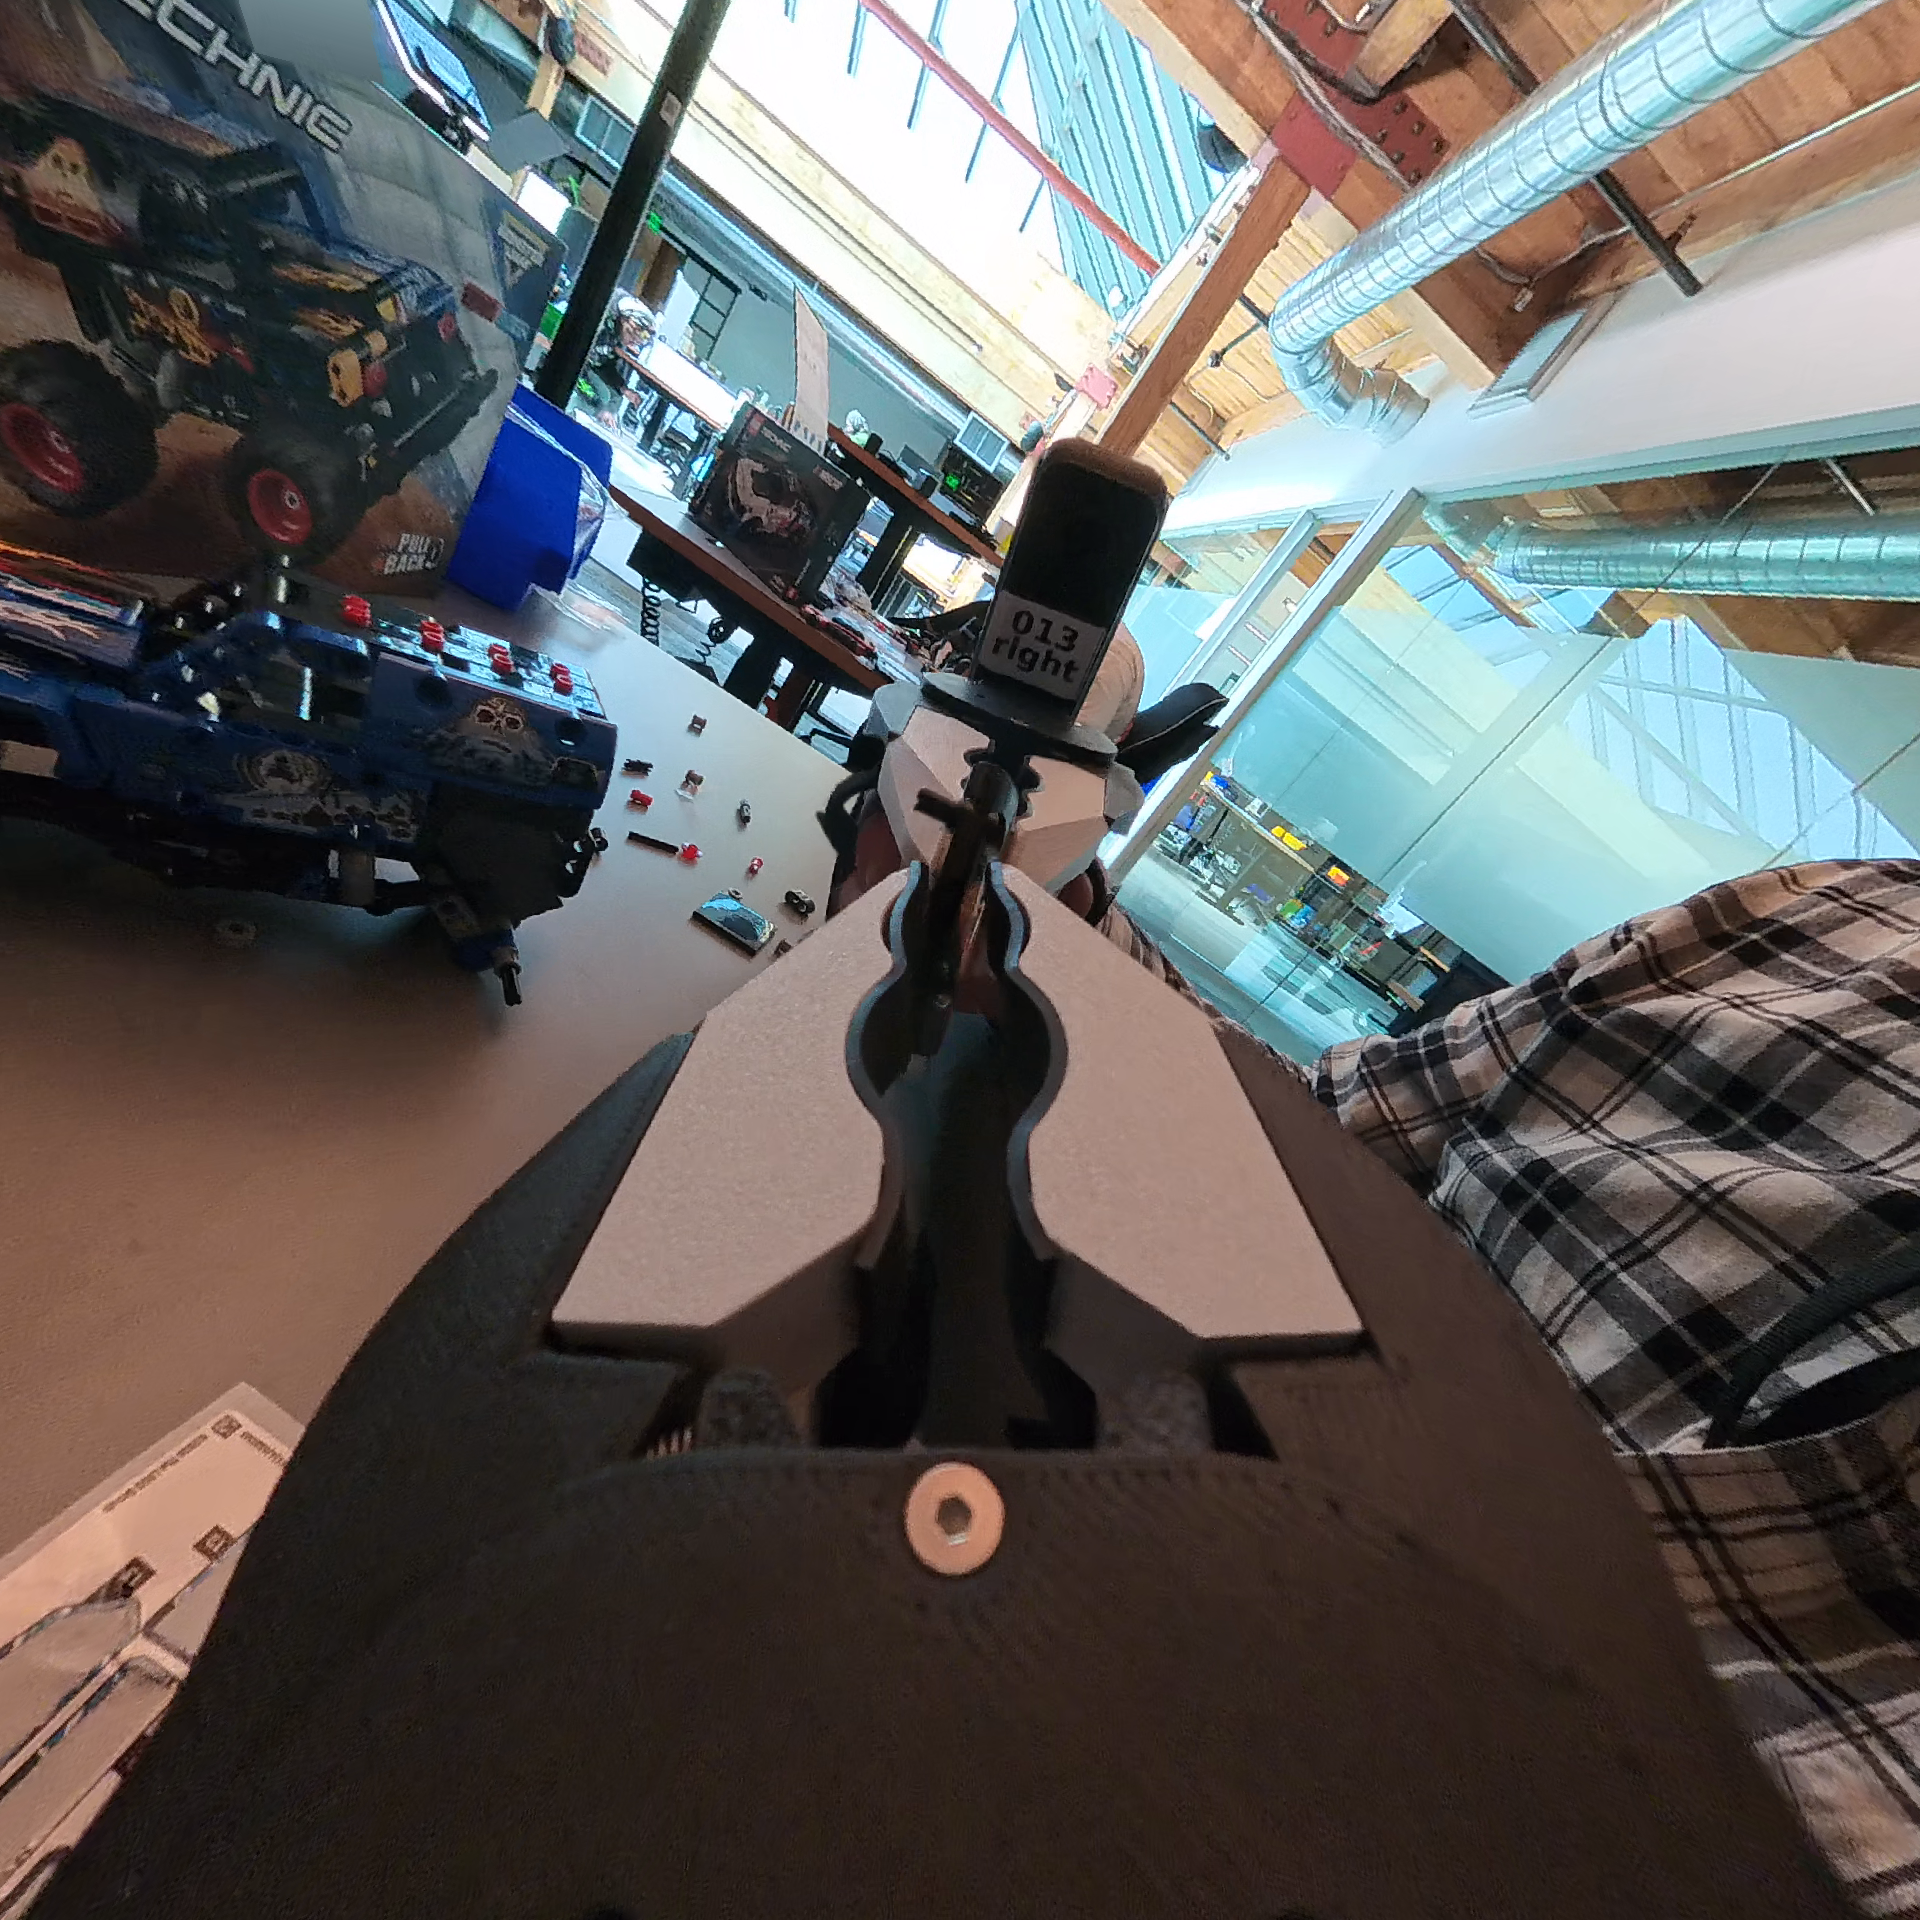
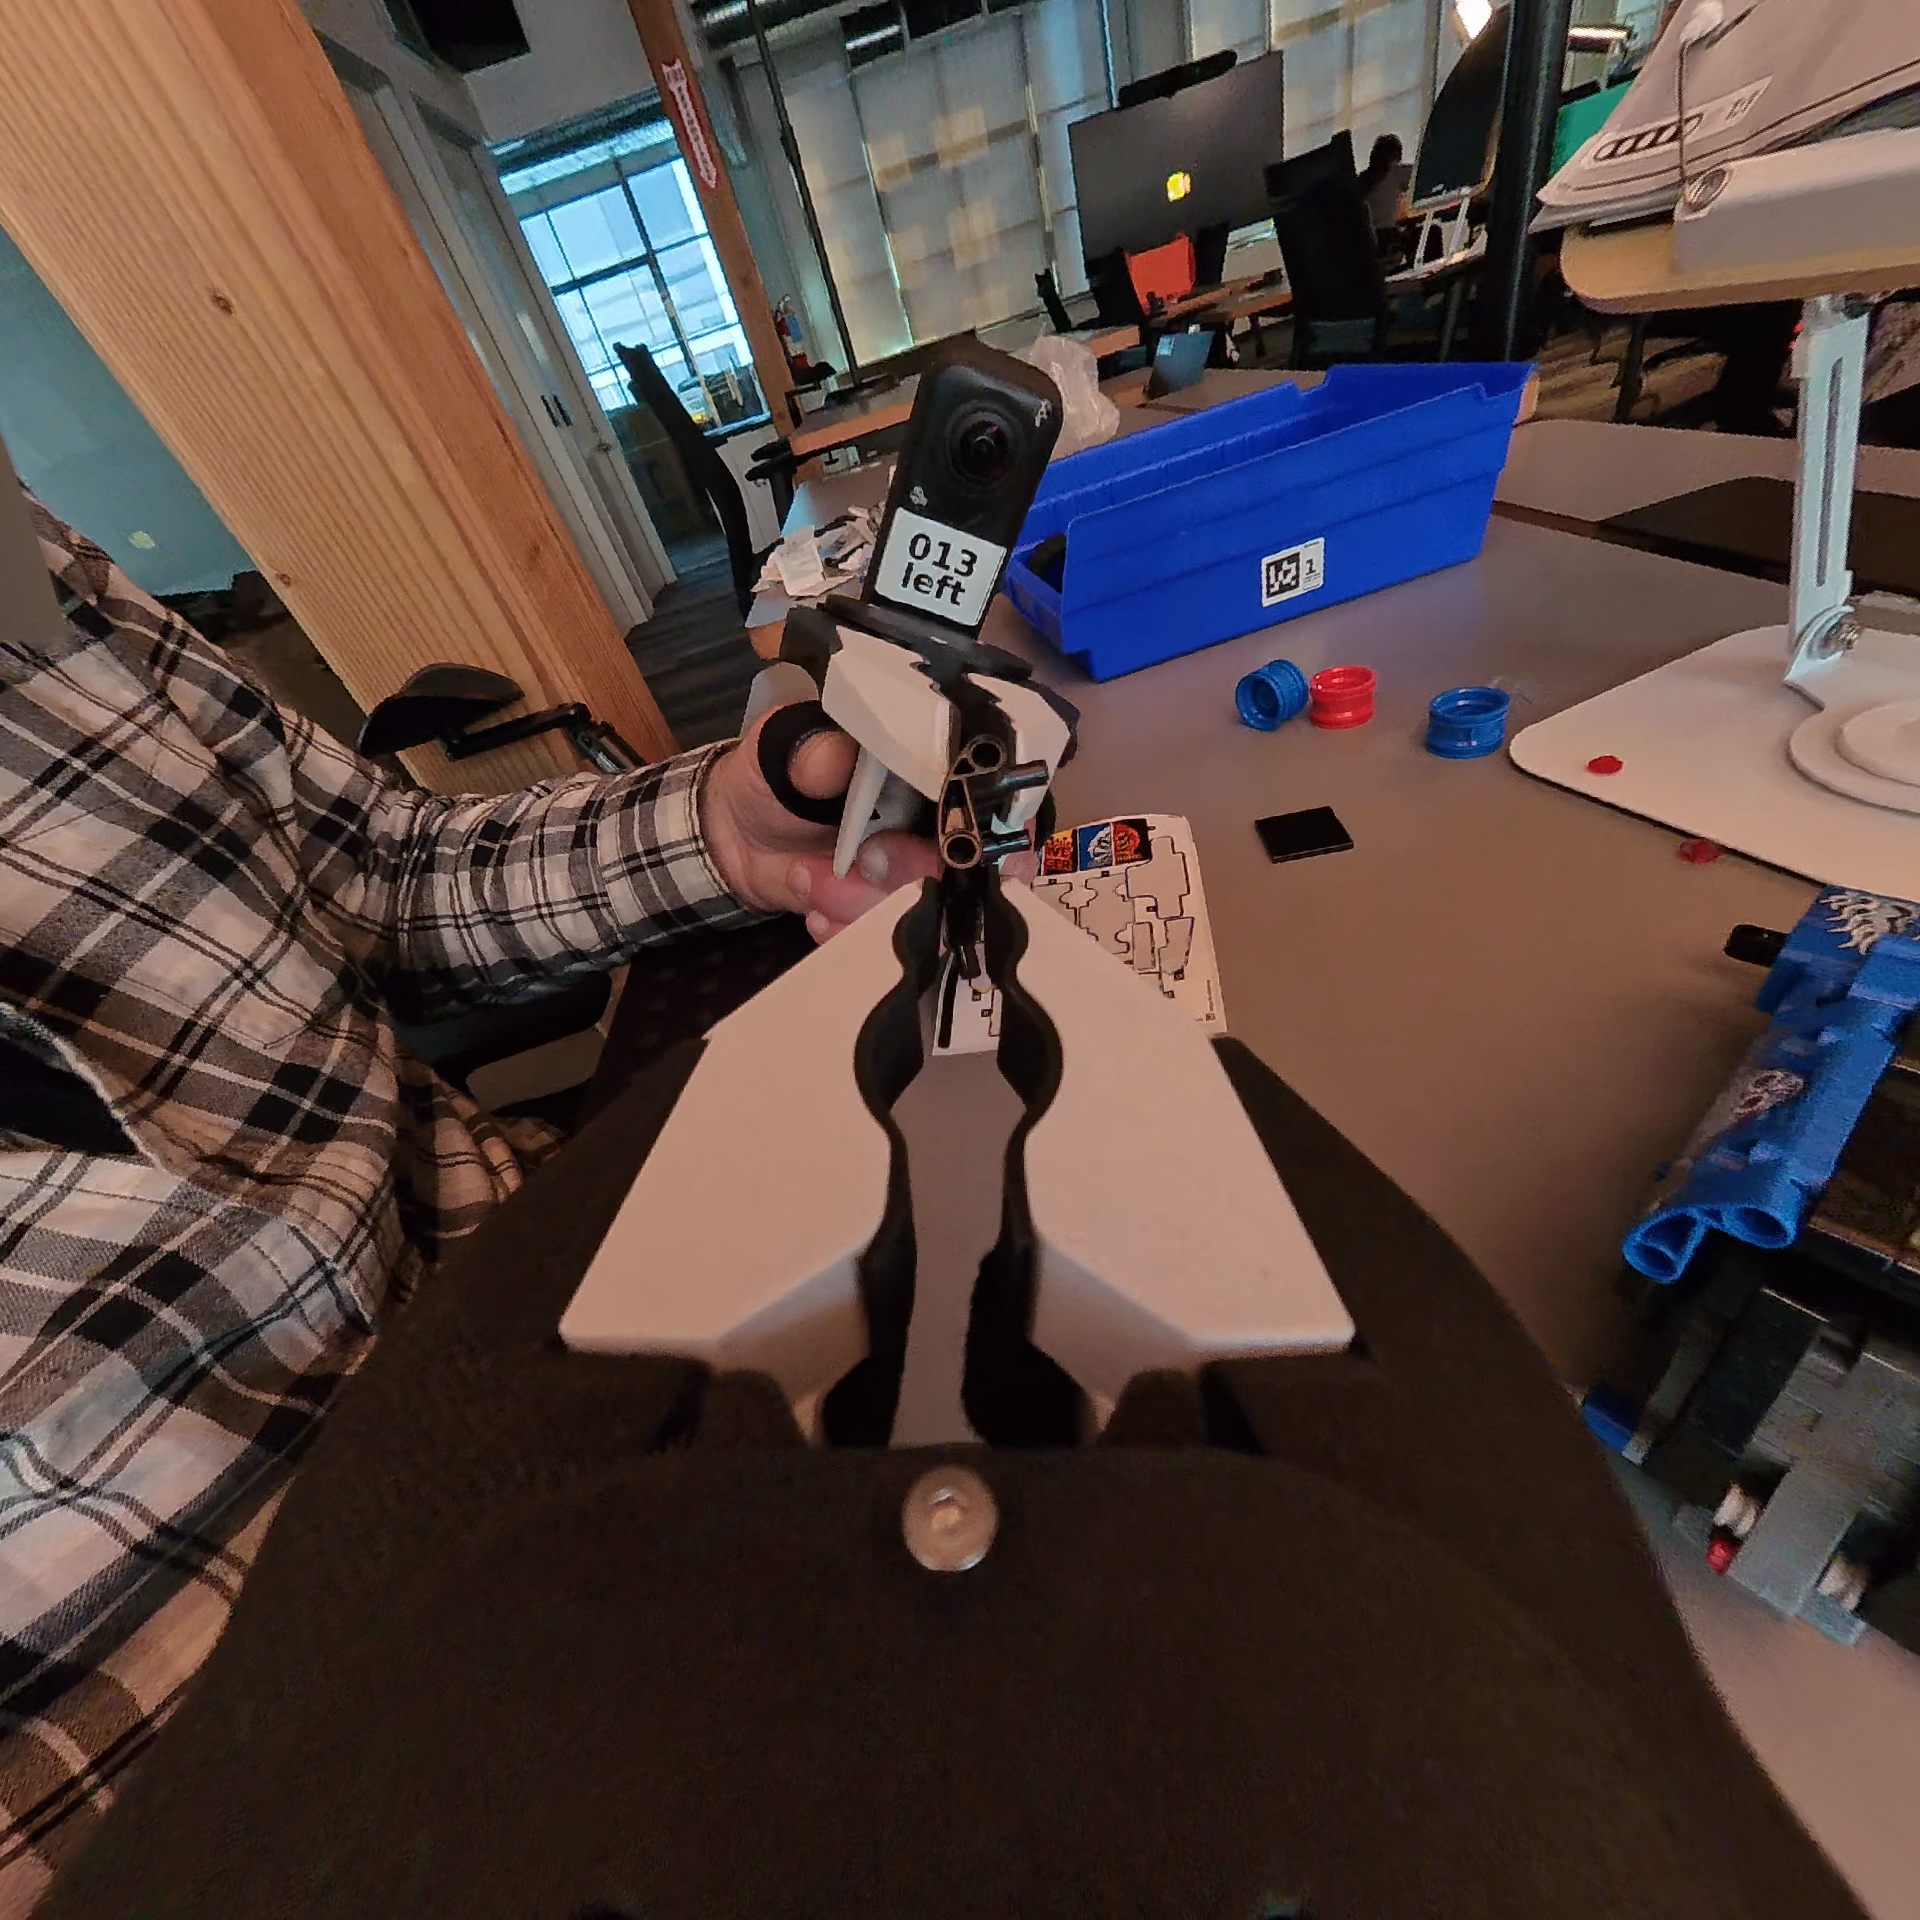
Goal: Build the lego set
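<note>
My left gripper (image 1: 954,896) and right gripper (image 2: 961,920) face each other tip to tip above the table's near edge. Both are shut on one small black Lego beam assembly (image 2: 971,800) with pins sticking out of its side; it also shows in the left wrist view (image 1: 964,831). The left gripper (image 2: 961,743) holds its far end in the right wrist view, and the right gripper (image 1: 992,790) holds its far end in the left wrist view. The part-built blue truck (image 1: 291,748) lies on the table, also at the right edge of the right wrist view (image 2: 1808,1091).
Small loose red and black parts (image 1: 686,831) lie beside the truck, with the set's box (image 1: 208,312) behind. A blue bin (image 2: 1278,520), three wheel rims (image 2: 1342,696), a black tile (image 2: 1303,833), a sticker sheet (image 2: 1143,914) and a white stand base (image 2: 1662,758) are on the table. My two grippers' fingertips are within a few centimetres of each other. Both grippers' tips are roughly 15 centimetres from the part-built blue truck (image 1: 291,748).
</note>
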Tool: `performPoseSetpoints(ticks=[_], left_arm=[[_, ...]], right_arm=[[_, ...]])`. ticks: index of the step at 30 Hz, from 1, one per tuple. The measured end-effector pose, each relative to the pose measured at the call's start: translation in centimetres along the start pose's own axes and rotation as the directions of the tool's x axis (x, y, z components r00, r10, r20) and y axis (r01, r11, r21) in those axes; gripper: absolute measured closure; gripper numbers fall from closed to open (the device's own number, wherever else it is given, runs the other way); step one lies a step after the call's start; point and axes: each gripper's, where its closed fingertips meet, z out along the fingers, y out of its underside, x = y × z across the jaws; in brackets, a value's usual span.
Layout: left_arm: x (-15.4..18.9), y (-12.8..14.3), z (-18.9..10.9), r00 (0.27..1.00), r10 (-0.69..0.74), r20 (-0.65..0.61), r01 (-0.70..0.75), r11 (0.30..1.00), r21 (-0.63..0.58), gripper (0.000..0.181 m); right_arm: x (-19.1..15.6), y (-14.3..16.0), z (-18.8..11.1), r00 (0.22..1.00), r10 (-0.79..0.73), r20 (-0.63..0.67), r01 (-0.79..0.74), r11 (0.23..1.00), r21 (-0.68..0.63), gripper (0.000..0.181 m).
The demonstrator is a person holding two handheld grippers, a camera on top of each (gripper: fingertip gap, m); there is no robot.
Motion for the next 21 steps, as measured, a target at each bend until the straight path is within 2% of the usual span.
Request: performPoseSetpoints(ticks=[21], left_arm=[[-0.56,0.25,0.09,0.997,0.050,0.052,-0.049,0.999,-0.018,0.170]], right_arm=[[0.42,-0.14,-0.84,0.999,-0.024,-0.043,0.025,1.000,0.018,0.176]])
